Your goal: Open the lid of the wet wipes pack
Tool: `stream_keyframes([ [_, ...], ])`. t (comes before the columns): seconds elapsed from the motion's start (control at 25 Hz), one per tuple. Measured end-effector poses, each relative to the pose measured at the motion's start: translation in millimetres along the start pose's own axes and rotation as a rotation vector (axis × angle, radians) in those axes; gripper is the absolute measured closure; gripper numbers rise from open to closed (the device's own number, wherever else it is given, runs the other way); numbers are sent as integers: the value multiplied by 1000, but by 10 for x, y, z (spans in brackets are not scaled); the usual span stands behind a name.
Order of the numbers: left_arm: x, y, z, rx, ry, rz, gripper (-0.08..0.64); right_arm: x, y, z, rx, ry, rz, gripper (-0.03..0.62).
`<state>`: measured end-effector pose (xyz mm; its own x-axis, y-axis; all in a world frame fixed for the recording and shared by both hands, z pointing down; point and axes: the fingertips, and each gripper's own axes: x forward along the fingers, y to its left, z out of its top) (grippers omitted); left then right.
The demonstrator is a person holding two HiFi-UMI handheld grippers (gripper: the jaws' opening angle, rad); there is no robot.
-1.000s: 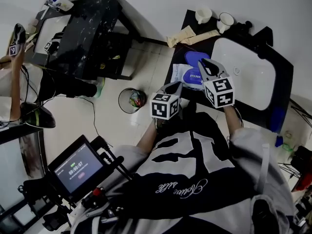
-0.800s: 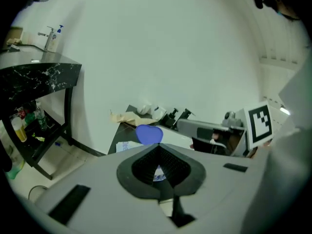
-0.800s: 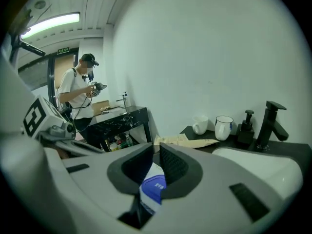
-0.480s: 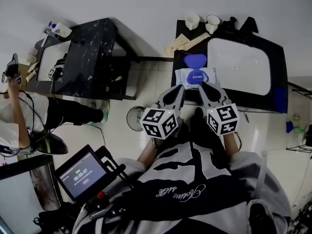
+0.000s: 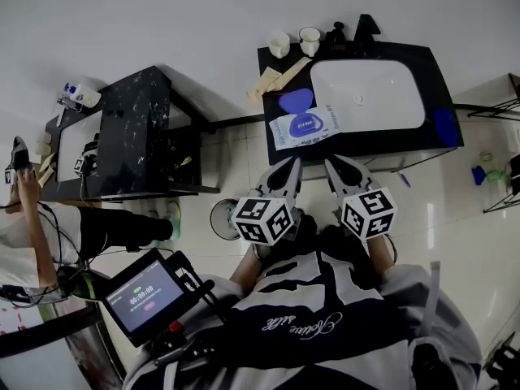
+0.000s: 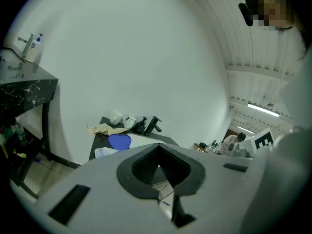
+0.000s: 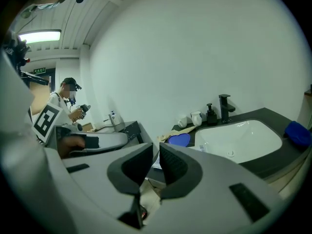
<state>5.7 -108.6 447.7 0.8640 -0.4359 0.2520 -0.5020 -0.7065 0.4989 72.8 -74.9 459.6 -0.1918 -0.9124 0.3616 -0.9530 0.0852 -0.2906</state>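
Observation:
The wet wipes pack (image 5: 307,127) lies on the black counter (image 5: 357,140), left of the sink. Its blue lid (image 5: 295,101) is flipped open toward the wall. Both grippers are held back from the counter, over the floor in front of the person's body. My left gripper (image 5: 288,169) is shut with nothing in it, its pads meeting at the tip. My right gripper (image 5: 335,167) shows a narrow gap between its pads and holds nothing. The pack (image 6: 103,151) and lid (image 6: 120,141) show far off in the left gripper view; the right gripper view has the lid (image 7: 179,139) beyond the jaws.
A white sink (image 5: 366,94) fills the counter, with a black tap (image 5: 366,27), two cups (image 5: 294,42) and a cloth (image 5: 272,78) behind. A blue sponge (image 5: 444,126) lies at the right. A bin (image 5: 221,216) stands on the floor. A second dark washstand (image 5: 130,140) and a person (image 5: 24,218) are at left.
Both grippers have drawn back from the counter toward the body. The right gripper, earlier right at the pack's lid, is now well clear of it. The lid stays open.

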Motion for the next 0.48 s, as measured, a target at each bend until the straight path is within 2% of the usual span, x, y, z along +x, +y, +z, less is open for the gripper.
stream_keyframes([
  [0.12, -241, -235, 3, 4, -14, -27, 561, -321, 195, 26, -7, -15, -16, 552],
  [0.24, -346, -403, -65, -9, -33, -22, 561, -562, 274, -40, -23, -10, -1, 552],
  [0.32, -399, -523, -129, -33, -52, -14, 561, -738, 303, -99, -39, -8, 8, 552],
  [0.4, -490, -657, -207, -73, -73, -2, 561, -944, 340, -160, -55, -12, 10, 593],
  [0.48, -615, -809, -336, -99, -80, 15, 561, -1168, 386, -247, -66, -15, 15, 594],
])
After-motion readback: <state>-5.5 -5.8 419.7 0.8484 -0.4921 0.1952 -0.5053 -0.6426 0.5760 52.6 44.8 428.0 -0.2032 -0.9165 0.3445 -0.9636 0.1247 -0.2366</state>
